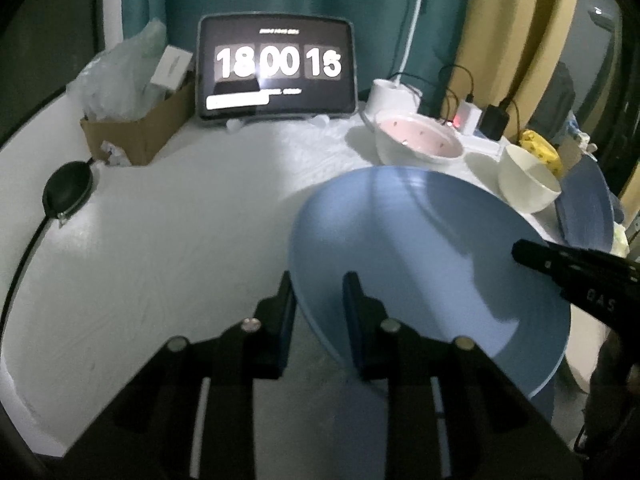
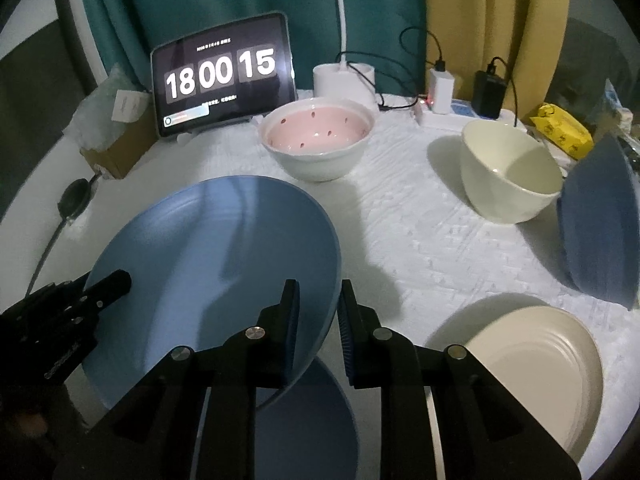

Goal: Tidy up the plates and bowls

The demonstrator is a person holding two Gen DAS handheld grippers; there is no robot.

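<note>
A large light-blue plate (image 1: pixel 432 256) (image 2: pixel 216 264) hangs tilted above the white table, held at opposite rims. My left gripper (image 1: pixel 320 282) is shut on its near-left rim, one finger under the edge and one on top. My right gripper (image 2: pixel 318 286) is shut on the opposite rim; one of its fingertips (image 1: pixel 524 252) shows in the left wrist view. The left gripper's fingertips (image 2: pixel 118 282) show in the right wrist view. A darker blue plate (image 2: pixel 312 420) lies under the lifted one. A cream plate (image 2: pixel 536 364) lies at the front right.
A pink-lined bowl (image 2: pixel 320 140) and a cream bowl (image 2: pixel 508 172) stand further back. A dark blue bowl (image 2: pixel 600 220) leans on its side at the right. Behind stand a tablet clock (image 2: pixel 220 76), lamp base (image 2: pixel 344 80), power strip with chargers (image 2: pixel 460 116), and cardboard box (image 1: pixel 136 136). A black pouch (image 1: pixel 68 192) lies left.
</note>
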